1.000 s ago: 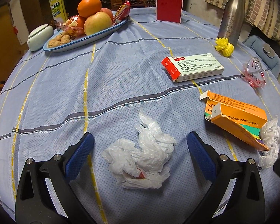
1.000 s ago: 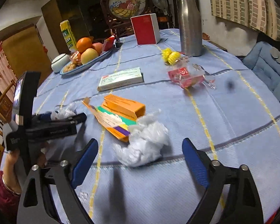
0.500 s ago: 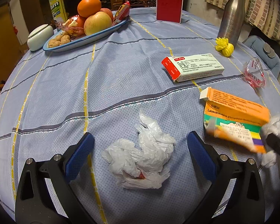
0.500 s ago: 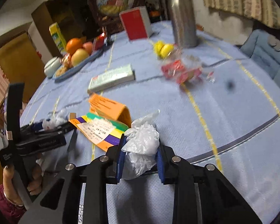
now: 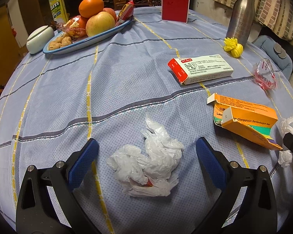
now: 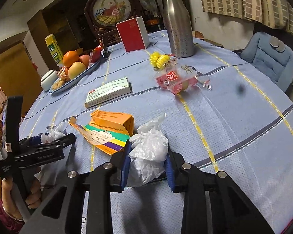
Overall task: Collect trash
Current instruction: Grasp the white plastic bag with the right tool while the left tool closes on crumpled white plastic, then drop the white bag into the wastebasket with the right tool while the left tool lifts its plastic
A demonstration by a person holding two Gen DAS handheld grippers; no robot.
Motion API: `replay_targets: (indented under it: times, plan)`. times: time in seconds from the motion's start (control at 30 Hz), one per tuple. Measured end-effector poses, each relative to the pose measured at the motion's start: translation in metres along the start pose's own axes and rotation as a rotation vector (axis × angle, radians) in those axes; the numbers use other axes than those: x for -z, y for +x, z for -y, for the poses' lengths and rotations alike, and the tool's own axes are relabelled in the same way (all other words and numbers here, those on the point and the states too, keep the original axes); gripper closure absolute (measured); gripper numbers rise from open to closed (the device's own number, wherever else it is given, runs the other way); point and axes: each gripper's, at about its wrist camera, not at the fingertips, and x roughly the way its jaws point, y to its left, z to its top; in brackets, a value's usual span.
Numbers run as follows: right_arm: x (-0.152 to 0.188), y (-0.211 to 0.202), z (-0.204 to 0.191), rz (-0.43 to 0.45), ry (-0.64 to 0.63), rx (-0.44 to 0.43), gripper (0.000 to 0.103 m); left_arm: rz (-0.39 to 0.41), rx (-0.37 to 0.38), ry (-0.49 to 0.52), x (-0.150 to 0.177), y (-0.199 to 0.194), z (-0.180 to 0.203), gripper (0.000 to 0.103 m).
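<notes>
The right gripper (image 6: 147, 164) has its blue pads pressed in on a crumpled white plastic wad (image 6: 149, 152), which sits low over the blue checked tablecloth (image 6: 234, 128), just beside the torn orange box (image 6: 109, 130). The left gripper (image 5: 145, 162) stands wide apart, its jaws on either side of a second white plastic wad (image 5: 146, 167) that lies on the cloth untouched (a bit of red shows in its folds).

By my reading the collecting has only begun: one wad is in the grasp, the other framed but not yet gripped. The next move calls for the left jaws to come together on their wad, low enough to catch the thin film without pinching the cloth, then a lift of both; no bin shows in either view, so where they go I cannot tell.

Counting outward: two white wads, one orange box torn open, one red-and-white medicine box (image 5: 202, 68) further on, one pink clear wrapper (image 6: 177, 78) with something still inside (trash or not, I cannot say), and one yellow coiled thing (image 6: 159, 59). At the far side stand one steel bottle (image 6: 177, 23), one red box (image 6: 132, 34), one fruit plate (image 5: 91, 41) and one small white lidded pot (image 5: 39, 39).
</notes>
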Motion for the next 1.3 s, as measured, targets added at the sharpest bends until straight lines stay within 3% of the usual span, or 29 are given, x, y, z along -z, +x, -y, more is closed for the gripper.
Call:
replay_targets:
  times: [0.27,0.37,0.7,0.8,1.17,1.3]
  plan:
    - [0.0,0.0,0.001,-0.006,0.003,-0.004,0.068,-0.006,0.009,-0.008,-0.002,-0.001,-0.004,0.009]
    - [0.0,0.001,0.001,-0.01,0.002,-0.005,0.068,0.007,0.009,-0.02,-0.002,-0.004,-0.006,0.021]
    - [0.0,0.003,0.002,-0.024,0.009,-0.011,0.067,0.026,0.142,-0.056,-0.005,-0.013,-0.011,0.056]
    - [0.0,0.003,0.002,-0.024,0.009,-0.012,0.067,0.031,0.166,-0.051,-0.005,-0.016,-0.009,0.062]
    - [0.001,0.001,-0.001,-0.012,-0.008,-0.008,0.067,0.103,0.243,-0.073,-0.006,-0.04,-0.013,0.062]
    - [0.002,0.001,-0.003,-0.012,-0.017,-0.004,0.067,0.087,0.247,-0.057,-0.005,-0.038,-0.009,0.06]
